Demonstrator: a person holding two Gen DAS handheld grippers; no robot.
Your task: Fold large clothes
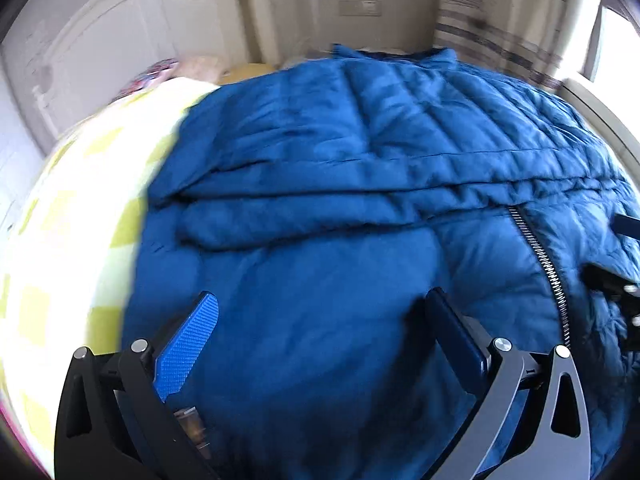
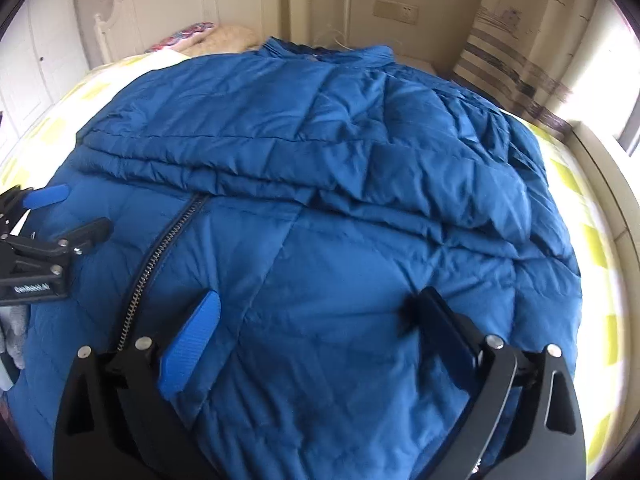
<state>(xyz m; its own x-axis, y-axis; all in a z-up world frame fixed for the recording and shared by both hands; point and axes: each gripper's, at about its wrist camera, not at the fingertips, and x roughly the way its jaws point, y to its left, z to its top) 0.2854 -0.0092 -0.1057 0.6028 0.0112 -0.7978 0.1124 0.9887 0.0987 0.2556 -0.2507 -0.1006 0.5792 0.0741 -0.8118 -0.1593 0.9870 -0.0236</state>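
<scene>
A large blue quilted down jacket lies spread on a bed, front up, its sleeves folded across the middle and its zipper running down the lower half. It also fills the right wrist view, zipper at left. My left gripper is open and empty, just above the jacket's lower left part. My right gripper is open and empty, above the lower right part. The left gripper shows at the left edge of the right wrist view, and the right gripper at the right edge of the left wrist view.
The bed has a yellow-and-white checked sheet, also seen at right. Pillows lie at the head by a white headboard. A striped curtain and a bright window are at the right.
</scene>
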